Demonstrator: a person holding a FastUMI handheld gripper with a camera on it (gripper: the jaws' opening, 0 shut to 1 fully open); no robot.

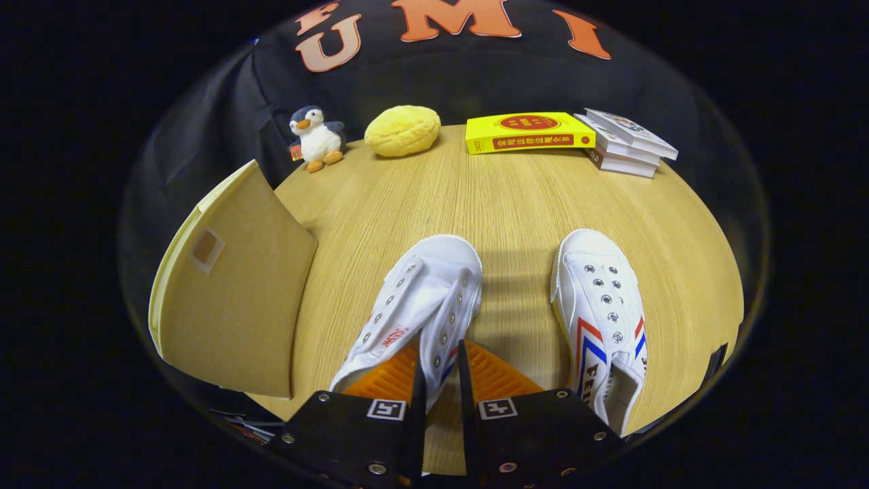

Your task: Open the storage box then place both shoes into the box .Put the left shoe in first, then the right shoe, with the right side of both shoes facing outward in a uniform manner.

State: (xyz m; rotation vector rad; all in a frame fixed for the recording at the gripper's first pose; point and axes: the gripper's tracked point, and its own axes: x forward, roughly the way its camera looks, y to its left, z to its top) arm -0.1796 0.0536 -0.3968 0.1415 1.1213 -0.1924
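I have the gripper clenched on the side wall of the left shoe, low in the centre of the frame. That soft canvas could fold and slip as I lift. The right shoe lies just beside it on the table; the box, lid up, waits at the left, where the toe might catch.

The wooden table carries two white shoes, a box, books, a plush penguin and a yellow cushion.
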